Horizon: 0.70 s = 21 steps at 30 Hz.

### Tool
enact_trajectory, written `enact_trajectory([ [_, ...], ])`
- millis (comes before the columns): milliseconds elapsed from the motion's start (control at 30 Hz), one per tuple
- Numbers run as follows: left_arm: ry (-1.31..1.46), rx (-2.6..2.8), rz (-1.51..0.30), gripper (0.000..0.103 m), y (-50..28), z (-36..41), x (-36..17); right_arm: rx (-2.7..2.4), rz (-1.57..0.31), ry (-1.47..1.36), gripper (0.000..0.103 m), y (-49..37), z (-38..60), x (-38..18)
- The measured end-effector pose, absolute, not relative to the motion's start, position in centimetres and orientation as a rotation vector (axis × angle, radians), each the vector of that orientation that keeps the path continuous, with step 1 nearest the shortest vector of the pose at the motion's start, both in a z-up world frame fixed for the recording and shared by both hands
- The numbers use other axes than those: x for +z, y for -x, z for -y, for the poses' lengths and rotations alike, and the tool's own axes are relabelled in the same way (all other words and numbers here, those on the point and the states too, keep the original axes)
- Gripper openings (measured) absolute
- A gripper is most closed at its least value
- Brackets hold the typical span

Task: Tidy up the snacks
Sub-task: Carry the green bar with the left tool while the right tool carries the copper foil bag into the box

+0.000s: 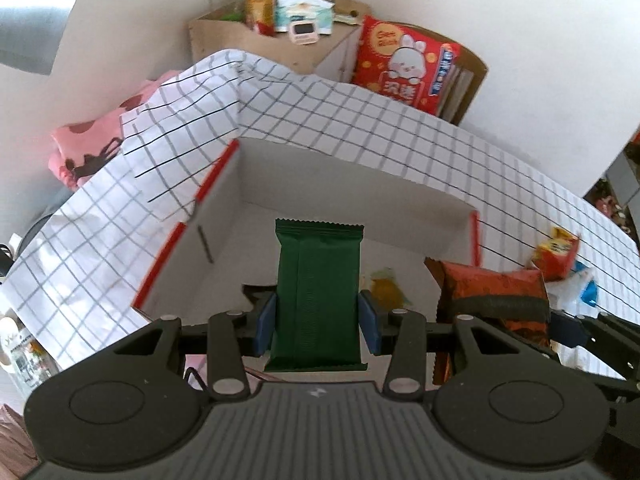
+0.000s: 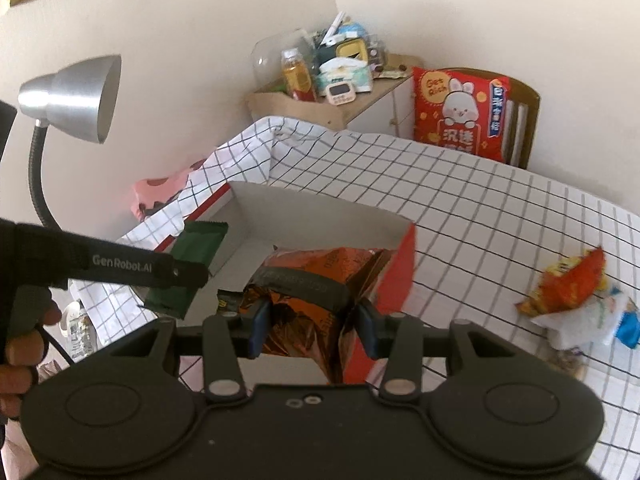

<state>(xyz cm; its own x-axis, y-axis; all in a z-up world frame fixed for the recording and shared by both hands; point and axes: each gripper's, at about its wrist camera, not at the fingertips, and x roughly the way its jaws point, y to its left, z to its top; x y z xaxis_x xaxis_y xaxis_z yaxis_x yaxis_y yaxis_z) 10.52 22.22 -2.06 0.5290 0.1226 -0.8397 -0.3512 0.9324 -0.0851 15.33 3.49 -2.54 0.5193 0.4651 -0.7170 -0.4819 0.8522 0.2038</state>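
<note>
The left gripper (image 1: pixel 318 322) is clamping its blue pads (image 1: pixel 265 324) on both long edges of a dark green, flat foil snack bar wrapper (image 1: pixel 318 292), which is standing lengthwise along the fingers with its crimped end pointing toward twelve o'clock in the left wrist view, hanging above the open white cardboard box with red edges (image 1: pixel 224 216). Inside that box, at about four o'clock from the green wrapper, a small yellowish packet (image 1: pixel 386 286) is lying on the box floor, too blurred to read. The right gripper (image 2: pixel 310 330) is squeezing a crumpled orange and black foil snack bag (image 2: pixel 316 280) between its blue pads, the bag bulging upward over the near right corner of the box (image 2: pixel 320 220); the same bag is showing at three o'clock in the left wrist view (image 1: pixel 492 292). In the right wrist view the left gripper (image 2: pixel 176 276) is sitting at nine o'clock, with a hand (image 2: pixel 24 344) around its handle and the green wrapper (image 2: pixel 188 256) tilted over the box's left wall. The box is resting on a white tablecloth with a dark grid pattern (image 2: pixel 460 200). Well apart from the box, at three o'clock on the cloth, a small pile of loose snack packets (image 2: pixel 576 304), red-orange, white and blue, is lying in a heap. At twelve o'clock, beyond the table, a red cushion with a white rabbit (image 2: pixel 460 112) is leaning on a wooden chair, beside a wooden shelf cluttered with bottles and tissues (image 2: pixel 328 80). At ten o'clock a silver gooseneck lamp (image 2: pixel 76 96) is standing.
</note>
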Motion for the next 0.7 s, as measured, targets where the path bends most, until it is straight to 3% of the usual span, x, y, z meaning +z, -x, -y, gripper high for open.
enact_trajectory([
  [700,0.181,0.343,-1.127,0.043,-16.2,-28.0,-8.8,0.604,-0.98,0.231,0.044,-20.0,-12.8,-9.4],
])
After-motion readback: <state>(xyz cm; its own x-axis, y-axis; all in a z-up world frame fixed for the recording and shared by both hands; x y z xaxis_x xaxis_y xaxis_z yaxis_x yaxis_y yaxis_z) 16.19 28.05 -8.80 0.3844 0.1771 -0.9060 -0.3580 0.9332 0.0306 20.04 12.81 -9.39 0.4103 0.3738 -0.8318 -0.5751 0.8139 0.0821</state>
